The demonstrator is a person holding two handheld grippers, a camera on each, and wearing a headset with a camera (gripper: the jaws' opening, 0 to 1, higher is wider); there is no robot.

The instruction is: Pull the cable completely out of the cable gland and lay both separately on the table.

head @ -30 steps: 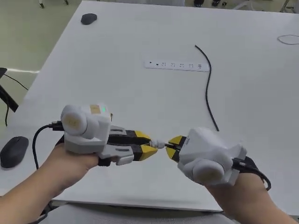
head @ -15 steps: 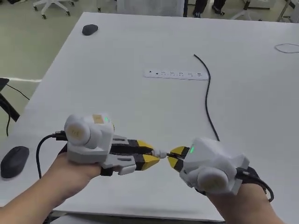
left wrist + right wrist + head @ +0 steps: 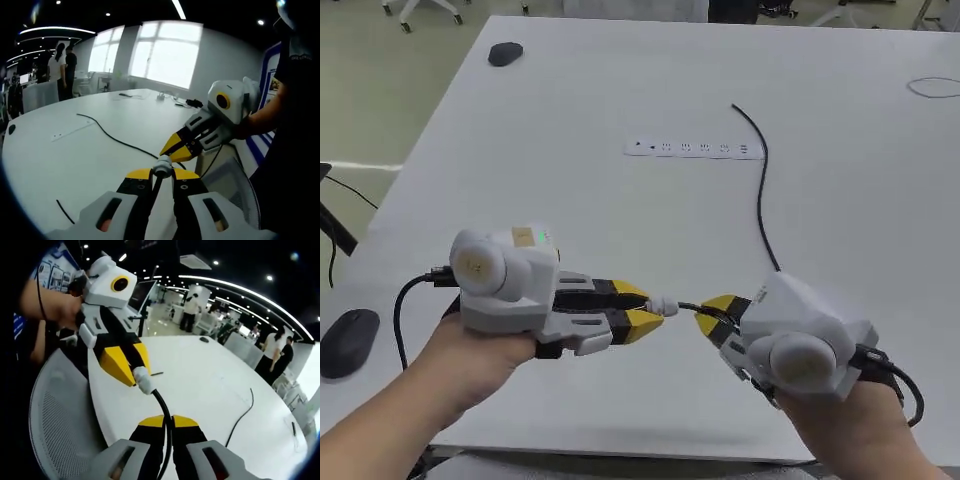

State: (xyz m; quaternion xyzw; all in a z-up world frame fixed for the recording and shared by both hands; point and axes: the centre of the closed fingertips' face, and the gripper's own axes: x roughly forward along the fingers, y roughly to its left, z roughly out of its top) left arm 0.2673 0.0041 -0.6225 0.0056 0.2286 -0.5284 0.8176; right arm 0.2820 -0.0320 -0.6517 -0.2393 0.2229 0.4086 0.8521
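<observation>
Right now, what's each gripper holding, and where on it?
Left gripper grips the white cable gland by its body. Right gripper pinches the black cable just past where it leaves the gland.

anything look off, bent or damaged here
Nothing stands out. The left hand-held gripper holds the white cable gland, the right hand-held gripper holds the black cable just beyond it, and the stretch between them looks unkinked. The power strip lies flat.

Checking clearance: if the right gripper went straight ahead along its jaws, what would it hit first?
Most likely the cable gland, clamped in the left gripper facing it; the right gripper holds the cable leading there.
</observation>
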